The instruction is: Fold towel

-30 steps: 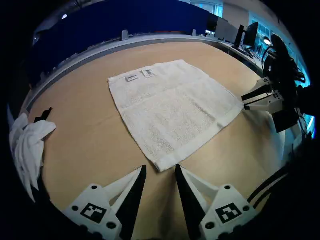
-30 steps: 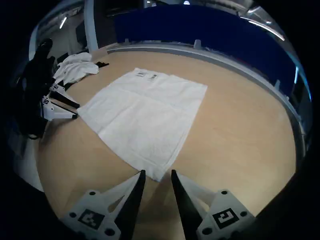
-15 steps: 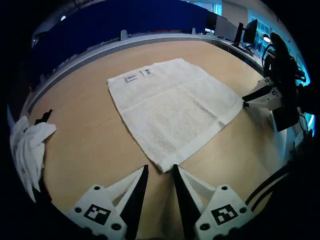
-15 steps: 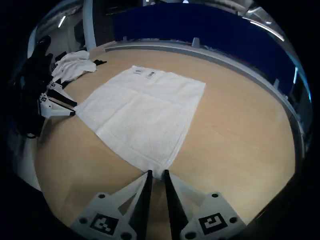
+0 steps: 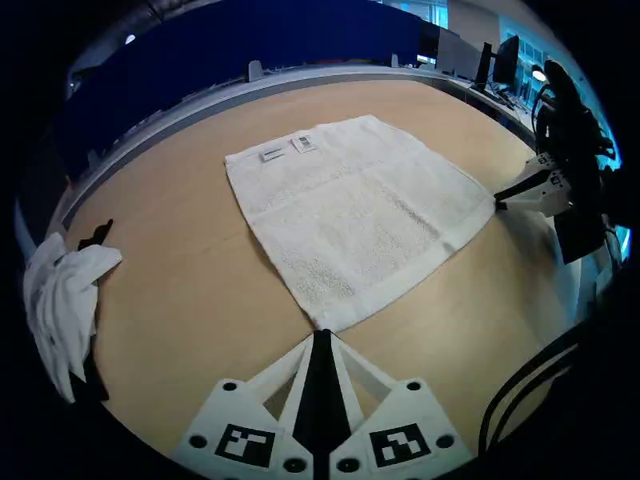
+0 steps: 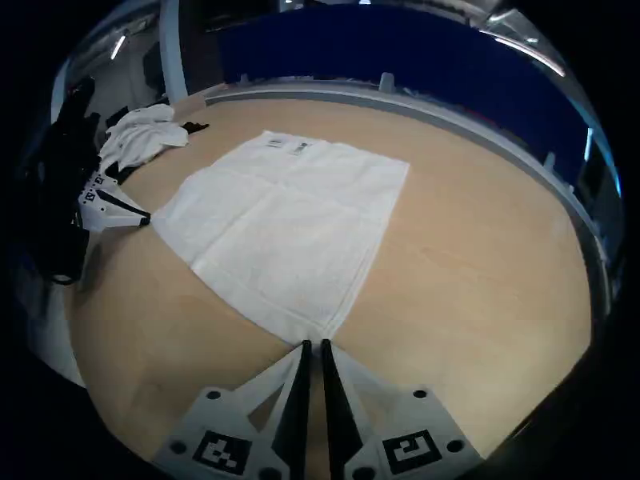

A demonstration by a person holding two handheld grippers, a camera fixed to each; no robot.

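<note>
Your left tool [image 5: 321, 338] is closed on the left near corner of the towel [image 5: 360, 208]; your right tool [image 6: 314, 346] is closed on its right near corner. The towel lies flat on the table [image 5: 184, 264].

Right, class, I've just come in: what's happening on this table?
A person is working a white towel, spread flat on the wooden table, with two tools. The left hand-held gripper is closed on one near corner, the right hand-held gripper on the neighbouring corner. No fold made yet.
</note>
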